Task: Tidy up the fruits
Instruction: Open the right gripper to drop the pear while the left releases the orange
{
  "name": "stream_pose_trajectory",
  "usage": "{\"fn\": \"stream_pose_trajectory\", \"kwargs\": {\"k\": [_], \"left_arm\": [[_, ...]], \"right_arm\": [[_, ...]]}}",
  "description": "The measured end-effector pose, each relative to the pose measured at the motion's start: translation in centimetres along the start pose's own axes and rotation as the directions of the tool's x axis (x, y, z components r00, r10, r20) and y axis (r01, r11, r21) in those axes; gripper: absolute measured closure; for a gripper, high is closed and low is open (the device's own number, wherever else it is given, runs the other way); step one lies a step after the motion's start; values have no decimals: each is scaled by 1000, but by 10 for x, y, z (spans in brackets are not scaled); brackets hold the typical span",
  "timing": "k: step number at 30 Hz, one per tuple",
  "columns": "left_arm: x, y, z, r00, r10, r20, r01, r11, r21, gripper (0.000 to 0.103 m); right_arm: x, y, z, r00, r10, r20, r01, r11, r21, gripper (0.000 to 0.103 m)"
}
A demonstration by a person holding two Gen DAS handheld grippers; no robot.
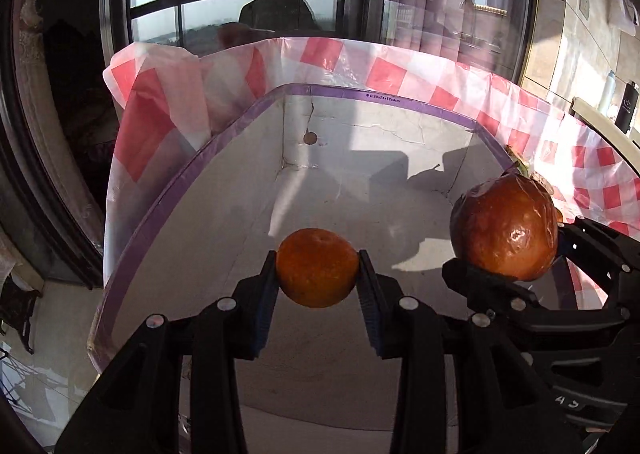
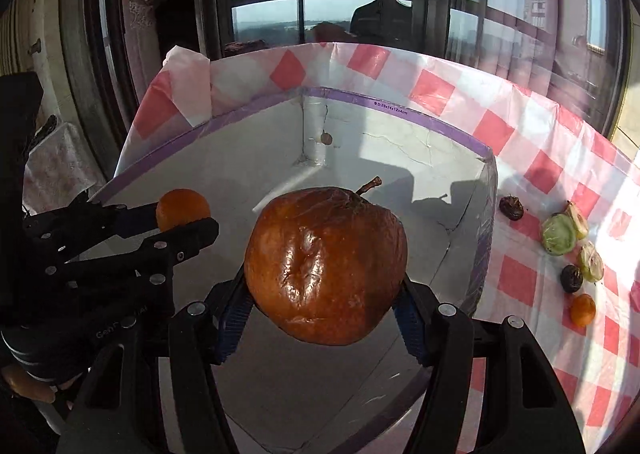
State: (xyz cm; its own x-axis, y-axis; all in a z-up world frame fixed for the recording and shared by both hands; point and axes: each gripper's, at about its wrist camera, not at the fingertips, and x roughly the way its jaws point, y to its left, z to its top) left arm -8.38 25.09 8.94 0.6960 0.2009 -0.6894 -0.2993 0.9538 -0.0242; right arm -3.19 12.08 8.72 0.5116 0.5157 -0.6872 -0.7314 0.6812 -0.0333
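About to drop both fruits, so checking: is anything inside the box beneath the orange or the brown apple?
Nothing visible: the box floor looks bare beneath the orange in the left gripper and the brown apple in the right gripper.

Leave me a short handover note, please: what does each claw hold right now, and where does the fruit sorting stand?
Left claw: shut on a small orange, held above the white box.
Right claw: shut on a wrinkled brown apple, also above the box.
Box: purple-rimmed, on the checked cloth; no fruit seen on its floor.
Done: both fruits picked up and brought over the box.
Left: release both into it, then collect what lies on the cloth to its right: two dark shrivelled fruits, green cut pieces and a second small orange.
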Motion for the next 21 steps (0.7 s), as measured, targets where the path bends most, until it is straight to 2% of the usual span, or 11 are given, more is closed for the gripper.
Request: {"fn": "stream_pose_trajectory", "kwargs": {"k": [4, 6, 10, 14, 21], "left_arm": [[21, 3, 2, 990, -17, -140, 23, 999, 41, 66], [23, 2, 0, 988, 0, -155, 10, 998, 66, 66], [27, 1, -1, 979, -16, -202, 33, 996, 84, 65], [31, 1, 0, 970, -33, -240, 54, 995, 82, 65], [31, 4, 1, 967, -45, -250, 56, 998, 36, 65]], "right_arm": [[20, 4, 4, 989, -45, -144, 36, 997, -67, 40], [25, 8, 3, 979, -81, -186, 63, 993, -101, 40], [36, 18, 4, 955, -134, -266, 89, 980, -175, 39], [38, 19, 4, 941, -140, -309, 84, 978, -189, 36], [42, 15, 8, 951, -111, -287, 65, 984, -163, 34]]}}
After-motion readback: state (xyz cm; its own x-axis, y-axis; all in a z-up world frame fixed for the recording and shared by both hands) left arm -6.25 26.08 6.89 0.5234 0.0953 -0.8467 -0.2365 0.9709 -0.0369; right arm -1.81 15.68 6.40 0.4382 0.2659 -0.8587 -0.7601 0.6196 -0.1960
